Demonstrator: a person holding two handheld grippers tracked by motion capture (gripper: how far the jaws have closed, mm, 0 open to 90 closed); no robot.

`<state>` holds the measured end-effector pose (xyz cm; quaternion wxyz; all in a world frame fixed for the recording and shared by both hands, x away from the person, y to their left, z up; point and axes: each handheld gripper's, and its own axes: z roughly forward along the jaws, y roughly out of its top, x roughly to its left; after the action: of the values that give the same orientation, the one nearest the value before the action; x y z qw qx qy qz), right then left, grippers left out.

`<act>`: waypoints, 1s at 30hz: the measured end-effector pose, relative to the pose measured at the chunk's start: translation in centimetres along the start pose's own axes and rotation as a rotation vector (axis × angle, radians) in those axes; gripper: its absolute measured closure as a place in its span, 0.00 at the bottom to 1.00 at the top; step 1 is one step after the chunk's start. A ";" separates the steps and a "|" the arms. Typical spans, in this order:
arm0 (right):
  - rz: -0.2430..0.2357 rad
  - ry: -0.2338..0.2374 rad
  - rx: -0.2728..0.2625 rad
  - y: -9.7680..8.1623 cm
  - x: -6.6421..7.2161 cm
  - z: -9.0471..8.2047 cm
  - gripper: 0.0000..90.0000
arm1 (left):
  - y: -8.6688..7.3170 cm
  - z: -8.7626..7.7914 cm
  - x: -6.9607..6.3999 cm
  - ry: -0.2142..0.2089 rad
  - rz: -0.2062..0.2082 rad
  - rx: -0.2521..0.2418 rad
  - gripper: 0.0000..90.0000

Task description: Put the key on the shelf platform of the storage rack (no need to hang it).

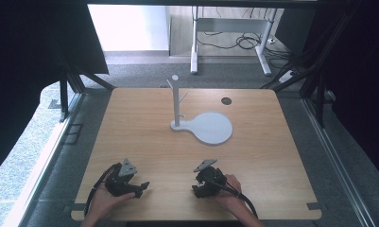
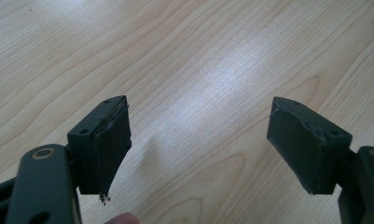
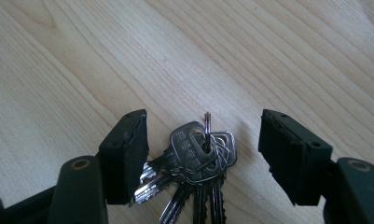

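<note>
A bunch of several silver keys (image 3: 198, 156) on a ring lies flat on the wooden table (image 3: 128, 56). My right gripper (image 3: 203, 121) stands open around it, one jaw on each side, and neither pad touches the keys. In the high view the right gripper (image 1: 200, 188) is low at the table's front edge, right of centre. My left gripper (image 1: 141, 186) rests at the front left. It is open (image 2: 196, 116) with only bare wood between its jaws. A white stand (image 1: 176, 101) with short pegs rises from a round white base (image 1: 214, 128) at mid-table.
A small dark round disc (image 1: 226, 100) is set in the tabletop at the back right. The table's front edge (image 1: 192, 218) runs just under both hands. Desk legs and cables (image 1: 246, 41) lie on the floor beyond the table.
</note>
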<state>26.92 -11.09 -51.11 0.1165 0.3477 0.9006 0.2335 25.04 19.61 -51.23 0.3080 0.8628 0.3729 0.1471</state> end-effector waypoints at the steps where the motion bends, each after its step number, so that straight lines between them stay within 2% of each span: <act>1: 0.000 -0.002 0.000 0.0 0.0 0.0 0.38 | 0.0 0.0 0.0 -0.001 -0.001 -0.002 0.24; 7: 0.007 0.001 0.013 -0.2 -0.1 -0.2 0.42 | 0.0 0.0 0.0 0.000 0.002 0.000 0.24; 13: 0.002 -0.004 -0.017 0.0 0.0 -0.9 0.47 | 0.0 0.0 0.1 0.000 -0.001 -0.004 0.24; 18: -0.005 0.019 -0.046 0.6 0.4 -1.9 0.66 | 0.0 -0.1 0.1 0.002 -0.001 -0.007 0.24; 21: -0.033 0.051 -0.037 0.9 1.1 -2.0 0.75 | 0.0 -0.2 0.1 0.003 -0.002 -0.008 0.24; 22: -0.050 0.071 -0.025 1.0 1.5 -1.9 0.82 | 0.0 -0.2 0.1 0.002 -0.002 -0.009 0.24; 23: -0.050 0.071 -0.025 1.0 1.5 -1.9 0.82 | 0.0 -0.2 0.1 0.002 -0.002 -0.009 0.24; 24: -0.072 0.093 -0.001 1.1 1.9 -1.5 0.91 | 0.0 -0.2 0.1 0.002 -0.003 -0.010 0.24; 30: -0.080 0.099 0.031 1.0 1.8 -0.7 0.99 | 0.0 -0.3 0.2 0.003 -0.004 -0.013 0.24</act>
<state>25.89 -9.40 -50.05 0.0757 0.3014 0.9219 0.2314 25.03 19.91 -50.97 0.3132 0.8599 0.3741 0.1499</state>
